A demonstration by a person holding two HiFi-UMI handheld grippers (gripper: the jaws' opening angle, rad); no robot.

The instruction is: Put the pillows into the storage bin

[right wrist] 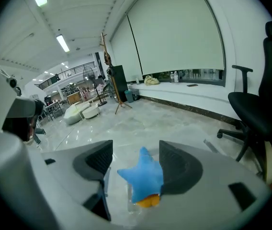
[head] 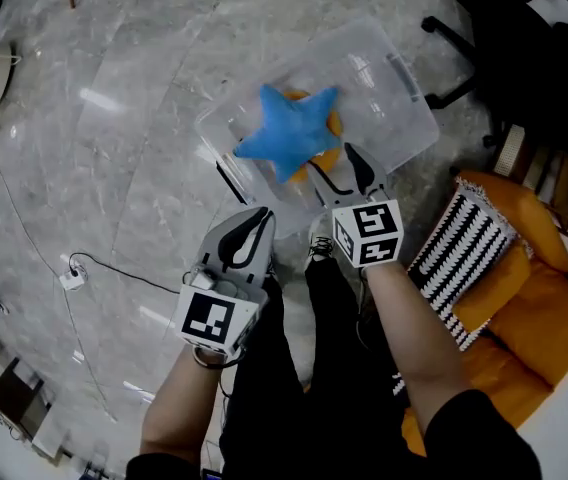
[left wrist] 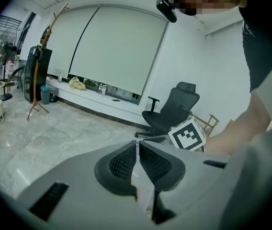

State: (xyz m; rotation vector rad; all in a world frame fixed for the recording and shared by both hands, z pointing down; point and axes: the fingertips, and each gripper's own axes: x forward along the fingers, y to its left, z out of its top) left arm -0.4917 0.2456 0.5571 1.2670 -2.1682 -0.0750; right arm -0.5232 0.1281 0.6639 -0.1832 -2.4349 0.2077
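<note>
A blue star-shaped pillow lies in the clear plastic storage bin on the floor, on top of an orange pillow. My right gripper hangs open just above the bin's near edge. In the right gripper view the star pillow shows between and beyond the right gripper's spread jaws, untouched, with the orange pillow under it. My left gripper is shut and holds nothing, to the left of the bin's near corner. In the left gripper view my left gripper has its jaws together.
A black-and-white striped pillow leans on orange seat cushions at the right. A black office chair stands behind the bin. A cable with a plug lies on the marble floor at the left. A coat stand is far off.
</note>
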